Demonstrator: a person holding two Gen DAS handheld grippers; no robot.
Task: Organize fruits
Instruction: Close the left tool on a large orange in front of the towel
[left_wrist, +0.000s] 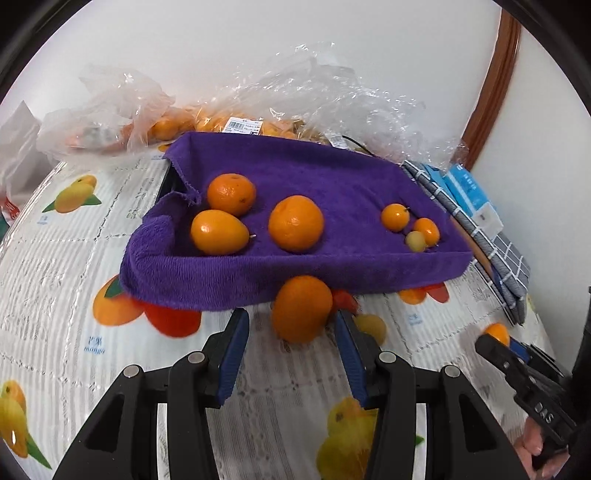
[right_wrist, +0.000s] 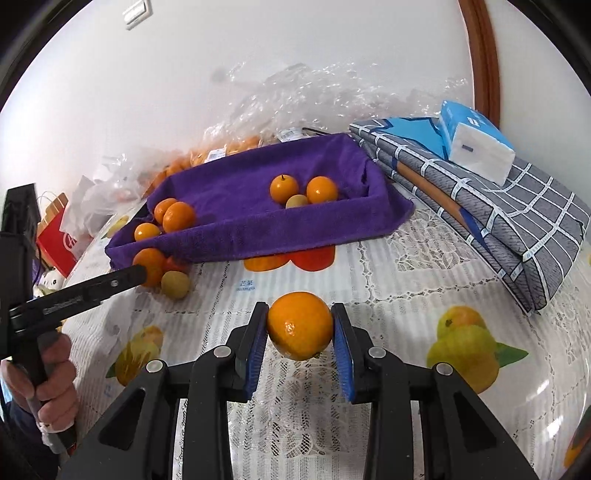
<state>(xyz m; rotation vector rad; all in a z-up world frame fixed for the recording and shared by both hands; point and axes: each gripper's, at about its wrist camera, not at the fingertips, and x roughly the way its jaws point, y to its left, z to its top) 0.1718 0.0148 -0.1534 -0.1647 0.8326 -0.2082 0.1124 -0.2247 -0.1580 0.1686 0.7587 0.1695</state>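
A tray lined with a purple towel (left_wrist: 332, 177) (right_wrist: 236, 192) holds three large oranges at its left, one of them in the middle (left_wrist: 295, 223), and small fruits at its right (left_wrist: 395, 217). My left gripper (left_wrist: 291, 325) is open around a loose orange (left_wrist: 301, 308) on the table in front of the tray, its jaws apart from it. My right gripper (right_wrist: 300, 326) is shut on another orange (right_wrist: 300, 325) and holds it over the tablecloth. The right gripper also shows in the left wrist view (left_wrist: 496, 345). The left gripper shows in the right wrist view (right_wrist: 140, 273).
Clear plastic bags of oranges (left_wrist: 207, 122) lie behind the tray. A folded grey checked cloth (right_wrist: 498, 218) with a tissue pack (right_wrist: 476, 142) lies to the right. The tablecloth (left_wrist: 74, 258) has printed fruit. A small yellow fruit (right_wrist: 175, 284) lies by the tray's front left corner.
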